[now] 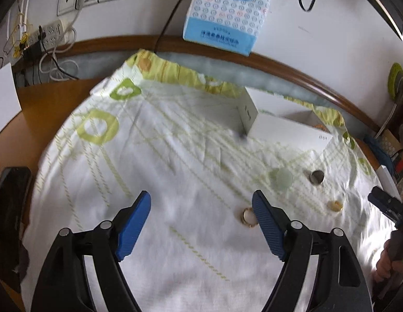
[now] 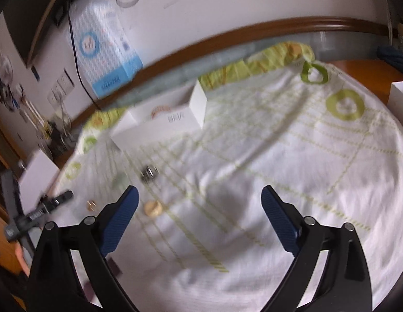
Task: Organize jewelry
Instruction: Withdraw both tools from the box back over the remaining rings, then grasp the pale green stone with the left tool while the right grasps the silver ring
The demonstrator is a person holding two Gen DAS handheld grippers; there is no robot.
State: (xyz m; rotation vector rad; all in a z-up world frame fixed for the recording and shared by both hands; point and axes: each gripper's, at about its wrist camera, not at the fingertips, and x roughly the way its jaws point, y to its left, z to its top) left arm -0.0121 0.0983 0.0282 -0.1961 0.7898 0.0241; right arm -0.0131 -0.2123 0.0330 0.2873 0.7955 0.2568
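Loose jewelry on the patterned cloth, with an open white box behind it

A gold ring with a white stone [image 1: 249,216] lies flat nearest the camera; a small gold ring [image 1: 334,205] sits well apart to its right. Farther back rest a pale green jade piece [image 1: 283,177] and, near it, a silver ring [image 1: 317,177] (tilted on its edge). The white box [image 1: 279,127] holds an orange beaded bracelet [image 2: 160,110].

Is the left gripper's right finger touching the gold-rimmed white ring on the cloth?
Cannot tell. In the left wrist view the finger overlaps the ring's edge, hiding any gap.
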